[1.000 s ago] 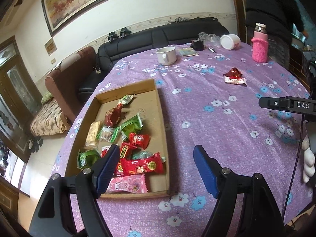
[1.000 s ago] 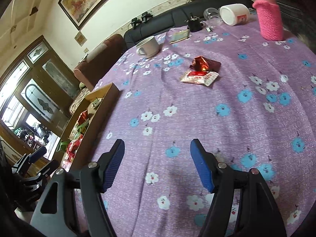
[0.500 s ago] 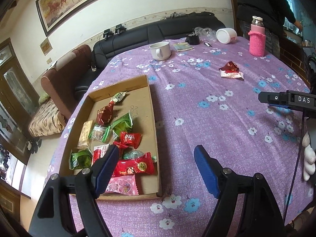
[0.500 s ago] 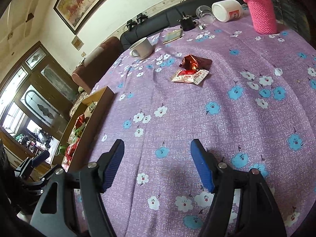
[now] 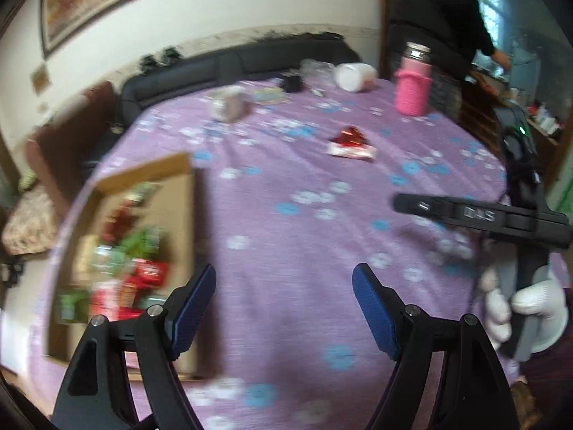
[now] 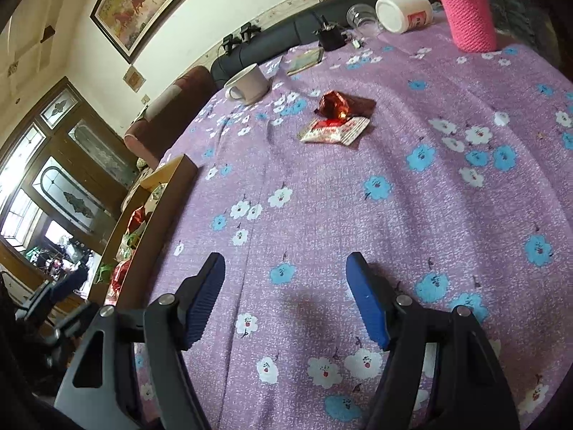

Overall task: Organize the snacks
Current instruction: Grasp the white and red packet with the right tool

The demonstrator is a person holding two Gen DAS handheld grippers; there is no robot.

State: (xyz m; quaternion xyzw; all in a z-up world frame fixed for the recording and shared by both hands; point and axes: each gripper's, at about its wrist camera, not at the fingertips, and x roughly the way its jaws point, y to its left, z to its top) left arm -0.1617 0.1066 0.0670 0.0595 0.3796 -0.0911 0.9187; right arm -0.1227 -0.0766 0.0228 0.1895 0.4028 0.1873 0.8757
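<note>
A cardboard tray (image 5: 181, 193) at the table's left holds several wrapped snacks (image 5: 138, 268); its edge also shows in the right wrist view (image 6: 168, 175). Two loose snacks lie mid-table: a red foil one (image 6: 335, 104) and a flat red-and-white packet (image 6: 335, 130), blurred in the left wrist view (image 5: 351, 145). My left gripper (image 5: 284, 299) is open and empty above the cloth beside the tray. My right gripper (image 6: 285, 288) is open and empty, well short of the loose snacks; its body shows in the left wrist view (image 5: 483, 216).
A purple flowered cloth (image 6: 412, 215) covers the table. At the far side stand a white mug (image 6: 249, 84), a pink-sleeved bottle (image 6: 467, 18), a white jar on its side (image 6: 403, 10) and small items. A person in black (image 5: 440, 10) stands behind.
The left gripper has swung right, away from the tray and toward the table's middle; its view is now blurred. The right gripper has moved forward, closer to the two loose snacks.
</note>
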